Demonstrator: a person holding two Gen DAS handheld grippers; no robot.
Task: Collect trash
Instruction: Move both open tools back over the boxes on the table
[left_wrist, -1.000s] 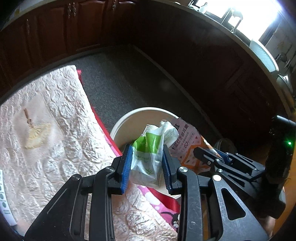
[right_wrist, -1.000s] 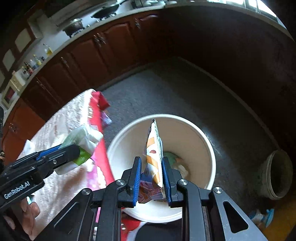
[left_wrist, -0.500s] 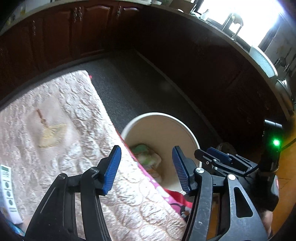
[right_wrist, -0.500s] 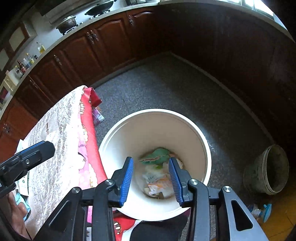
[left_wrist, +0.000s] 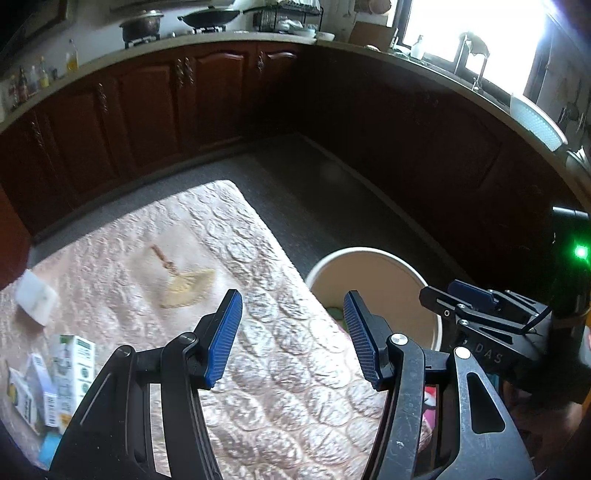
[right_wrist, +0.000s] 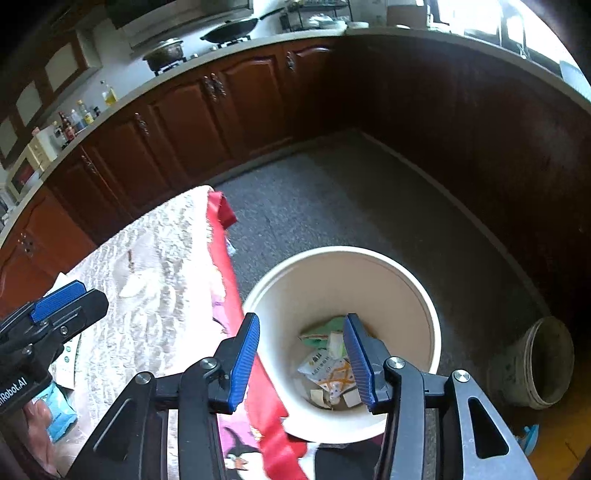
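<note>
A white round bin (right_wrist: 421, 295) stands on the floor beside the table; it also shows in the left wrist view (left_wrist: 369, 258). Several wrappers (right_wrist: 328, 365) lie at its bottom, among them a green bag and an orange-white packet. My right gripper (right_wrist: 301, 360) is open and empty above the bin's near rim. My left gripper (left_wrist: 291, 336) is open and empty above the table's quilted pink cloth (left_wrist: 258, 350). Small cartons (left_wrist: 55, 373) and a white paper piece (left_wrist: 35, 301) lie at the table's left.
Dark wooden cabinets (right_wrist: 221, 110) ring the grey floor (right_wrist: 332, 192). A small grey pot (right_wrist: 539, 362) stands on the floor to the right of the bin. A red cloth edge (right_wrist: 229, 280) hangs between table and bin. A light blue packet (right_wrist: 61, 411) lies near the table's front left.
Both grippers opened and dropped their wrappers into the bin. The left gripper then drew back over the table and both views tilted upward.
</note>
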